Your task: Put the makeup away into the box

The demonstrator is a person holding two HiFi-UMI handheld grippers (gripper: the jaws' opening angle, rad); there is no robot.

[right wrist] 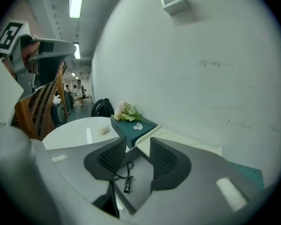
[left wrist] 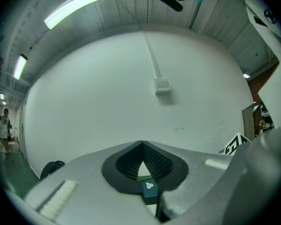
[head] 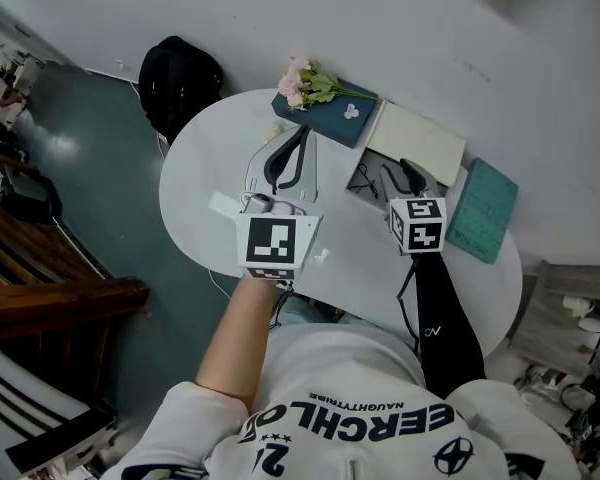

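A thin black item is seen in the grey box, laid lengthwise along the parted, empty right gripper; the left gripper is closed on nothing.

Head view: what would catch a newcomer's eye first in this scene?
Probably the pink flowers lying on the dark teal box at the far edge of the round white table, by the wall. Next come the two grippers with their black-and-white marker cubes. The left gripper has its jaws together at the tips, and the right gripper has its jaws apart over a grey box holding a black cord.
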